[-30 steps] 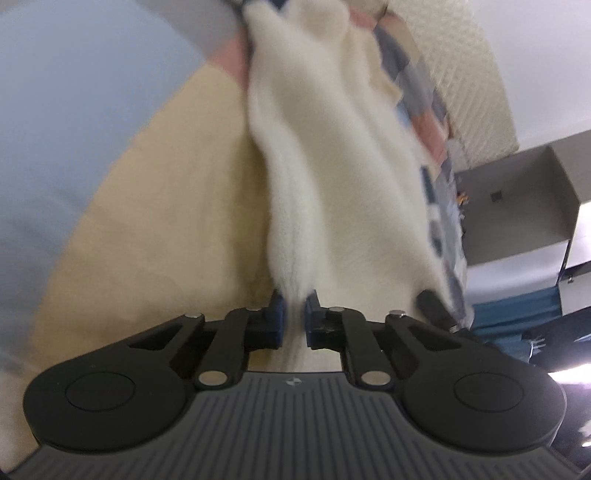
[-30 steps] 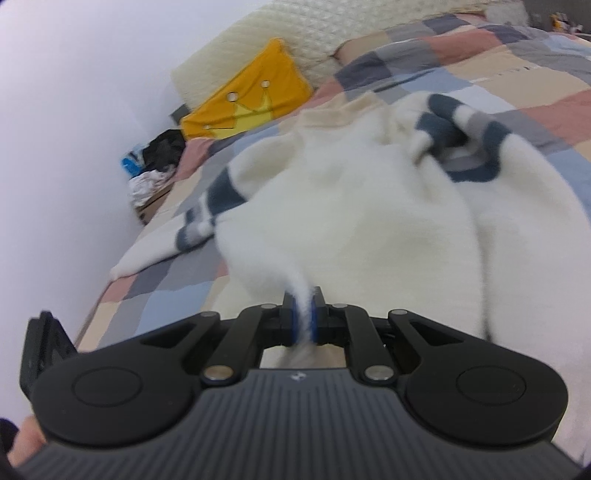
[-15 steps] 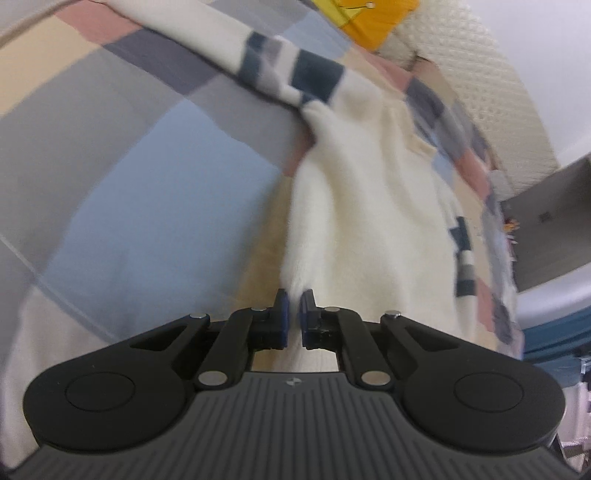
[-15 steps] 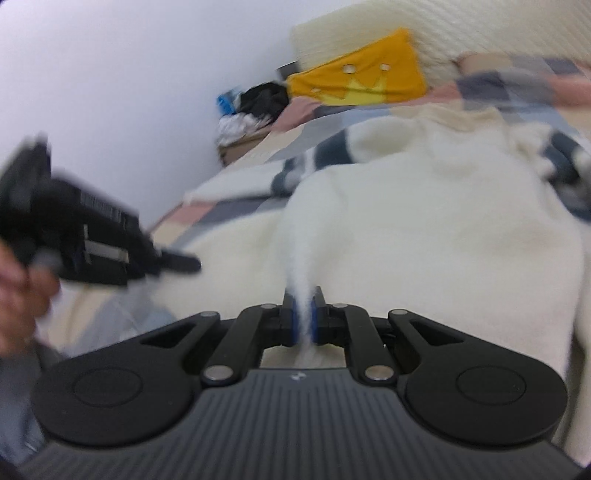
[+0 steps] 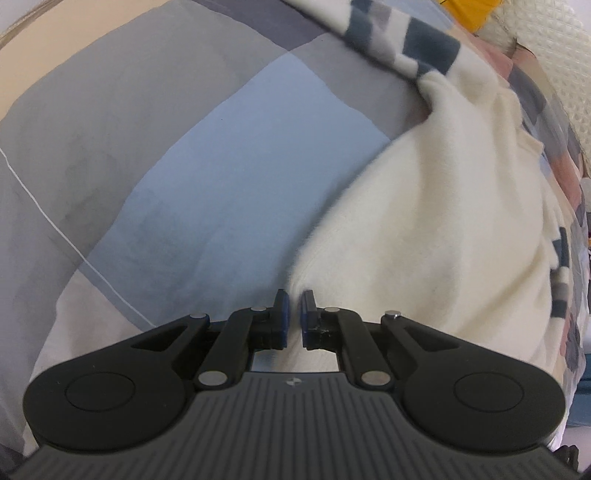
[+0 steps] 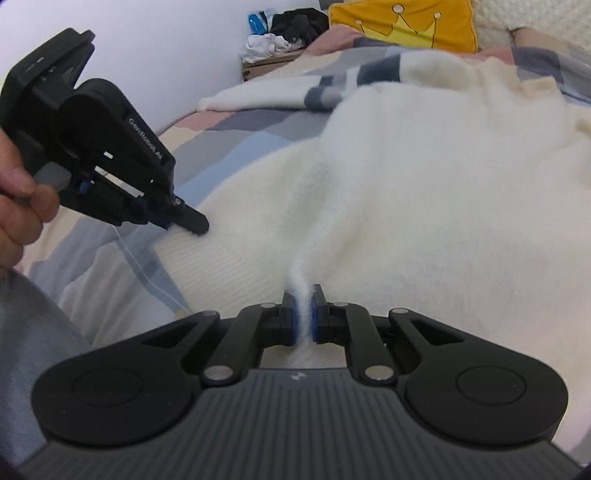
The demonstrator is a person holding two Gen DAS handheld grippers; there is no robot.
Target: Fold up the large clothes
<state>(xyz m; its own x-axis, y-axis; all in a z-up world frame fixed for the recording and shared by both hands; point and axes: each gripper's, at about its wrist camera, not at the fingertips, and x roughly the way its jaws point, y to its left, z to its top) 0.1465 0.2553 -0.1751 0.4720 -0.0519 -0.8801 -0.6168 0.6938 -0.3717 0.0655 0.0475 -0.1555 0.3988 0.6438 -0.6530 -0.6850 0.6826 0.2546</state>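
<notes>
- On the patchwork bedcover (image 5: 221, 177) lies one cream sweater (image 6: 424, 192), spread out, with navy blocks on its two sleeves.
- One left gripper (image 5: 293, 312) pinches the sweater's hem edge; its jaws are clenched on the cloth.
- One right gripper (image 6: 303, 314) is also clamped on a ridge of the same sweater.
- One yellow crown pillow (image 6: 402, 26) rests beyond the sweater, near the head of the bedcover.
- One hand (image 6: 16, 206) holds the left gripper.
</notes>
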